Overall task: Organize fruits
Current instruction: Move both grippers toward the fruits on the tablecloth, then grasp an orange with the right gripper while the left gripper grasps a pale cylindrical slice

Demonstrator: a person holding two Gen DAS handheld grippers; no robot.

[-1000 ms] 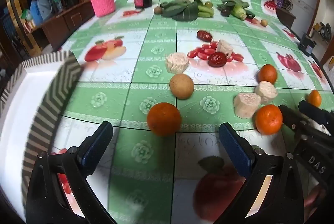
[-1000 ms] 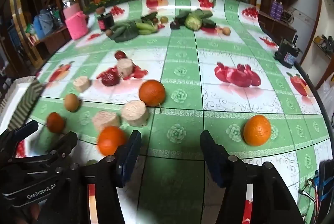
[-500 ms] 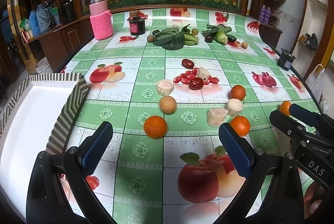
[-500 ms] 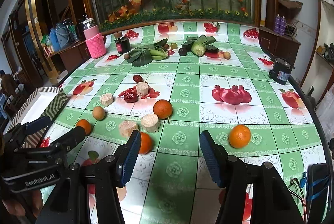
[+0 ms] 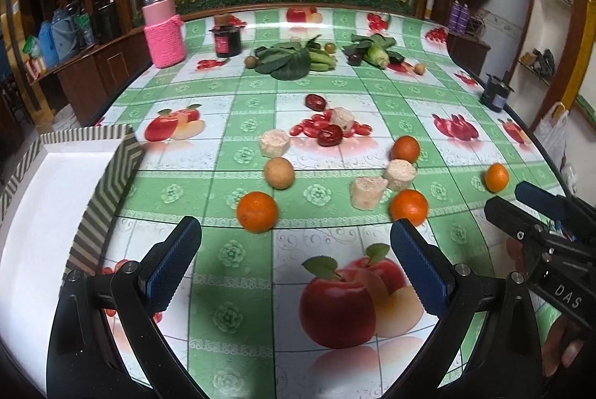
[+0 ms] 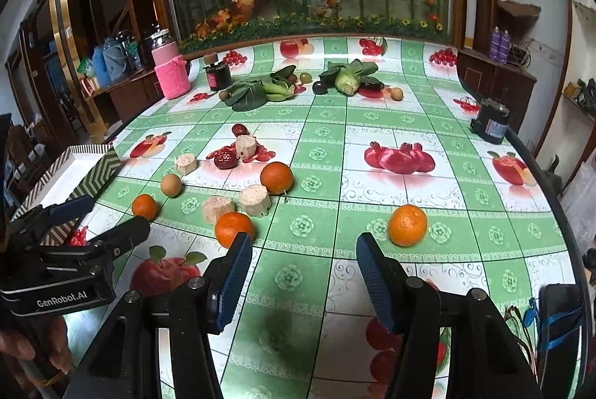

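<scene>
Left gripper [image 5: 296, 246]: fingers wide apart, holding nothing, above the table [image 5: 242, 287].
Right gripper [image 6: 303, 263]: fingers wide apart, holding nothing.
Fruit: four oranges; one [image 5: 257, 211] just ahead of the left gripper, one [image 6: 407, 225] alone near the right gripper, the rest in a cluster.
In the way: pale chunks [image 5: 367, 191], a tan ball [image 5: 279, 172], red dates [image 5: 329, 135] mixed among the oranges.
Far side: greens [image 5: 288, 60], pink jar [image 5: 164, 34].
Edge: tray [image 5: 123, 160] at the table's left rim.
Open room: bare cloth near both grippers.

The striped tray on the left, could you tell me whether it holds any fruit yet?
Empty, as far as visible: the striped tray shows only bare white floor; its near end is cut off.
</scene>
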